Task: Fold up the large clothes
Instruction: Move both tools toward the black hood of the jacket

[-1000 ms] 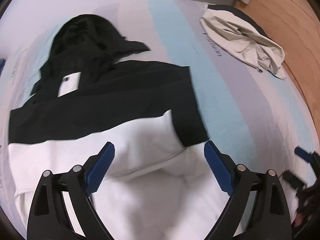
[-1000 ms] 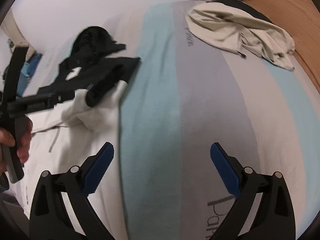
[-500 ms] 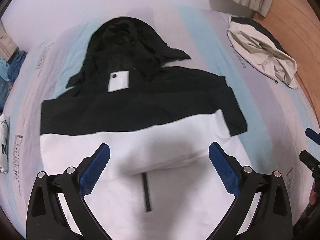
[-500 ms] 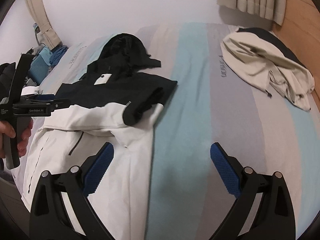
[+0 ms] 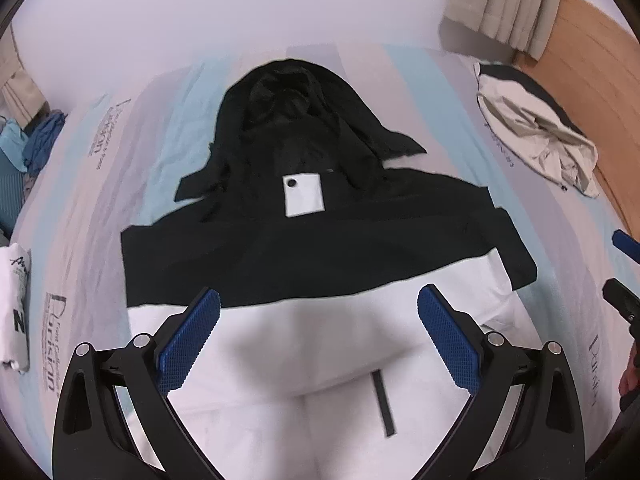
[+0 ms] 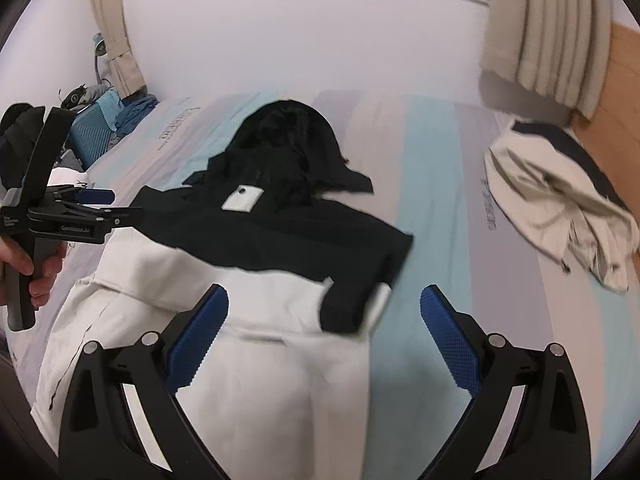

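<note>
Left wrist view: left gripper [image 5: 319,339] hangs above the lower white half of the jacket [image 5: 320,248], blue pads wide apart, nothing between them. The jacket lies flat on the striped bed sheet [image 5: 432,92], hood [image 5: 288,108] pointing away, black upper panel with a white label patch [image 5: 303,194] below the collar. Both sleeves look folded in across the body; the right-side one leaves a black cuff corner [image 5: 516,256] jutting past the edge. A dark zip pull or pocket strip [image 5: 383,404] shows on the white front. A second, beige garment [image 5: 536,128] sits crumpled well apart near the wooden floor edge.

Right wrist view: right gripper [image 6: 324,338] is likewise spread wide and empty, poised over the jacket's right hem side, near the folded sleeve end [image 6: 352,304]. The left gripper appears at the frame's left, held in a hand [image 6: 30,268].

Judgement: the step in hand appears to be the lengthwise fold, hem brought up toward the hood. To do it well, each gripper should pinch the hem at its own corner, catching all layers, including the tucked sleeve. Lift both corners together and level, carry them toward the collar and lay down without dragging. The slack cuff corner may slip out; tuck it first.
</note>
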### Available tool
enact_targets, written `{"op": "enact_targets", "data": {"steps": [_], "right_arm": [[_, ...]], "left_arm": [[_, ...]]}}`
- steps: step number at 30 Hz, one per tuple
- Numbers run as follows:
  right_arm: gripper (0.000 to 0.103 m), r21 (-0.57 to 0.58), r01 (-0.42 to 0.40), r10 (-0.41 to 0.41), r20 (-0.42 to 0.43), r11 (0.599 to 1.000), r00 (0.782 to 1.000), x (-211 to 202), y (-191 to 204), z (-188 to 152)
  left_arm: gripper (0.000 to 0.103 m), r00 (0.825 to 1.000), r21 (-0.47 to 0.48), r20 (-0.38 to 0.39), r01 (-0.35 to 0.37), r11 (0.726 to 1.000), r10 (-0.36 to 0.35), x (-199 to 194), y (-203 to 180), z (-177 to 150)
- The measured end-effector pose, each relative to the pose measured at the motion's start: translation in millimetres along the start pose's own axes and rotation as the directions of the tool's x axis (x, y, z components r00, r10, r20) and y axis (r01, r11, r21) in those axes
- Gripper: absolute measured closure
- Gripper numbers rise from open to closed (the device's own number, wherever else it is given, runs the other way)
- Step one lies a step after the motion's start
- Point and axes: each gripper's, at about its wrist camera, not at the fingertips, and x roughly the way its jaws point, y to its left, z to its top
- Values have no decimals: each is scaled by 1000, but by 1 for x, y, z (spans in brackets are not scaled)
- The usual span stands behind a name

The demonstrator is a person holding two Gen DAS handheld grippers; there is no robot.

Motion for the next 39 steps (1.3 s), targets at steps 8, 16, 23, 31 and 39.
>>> {"op": "enact_targets", "data": {"steps": [8, 16, 23, 31, 39], "right_arm": [[12, -48, 38, -42, -88, 998, 995, 29, 51, 50], [12, -52, 51, -57, -122, 997, 991, 79, 70, 96], [12, -102, 15, -29, -144, 995, 989, 150, 61, 128], [12, -104, -40, 21, -175, 994, 984, 226, 34, 167], [12, -101, -72, 51, -198, 992, 979, 290, 19, 193]], "left_arm": [[6, 998, 17, -9, 65, 998, -65, 2, 55, 15], [6, 994, 20, -26, 111, 994, -111, 33, 91, 37], [6, 983, -25, -37, 180, 983, -181, 86, 113, 82], [6, 990, 40, -38, 136, 990, -135, 142, 127, 139], [7, 986, 50, -35, 164, 985, -163, 184, 143, 175]]}}
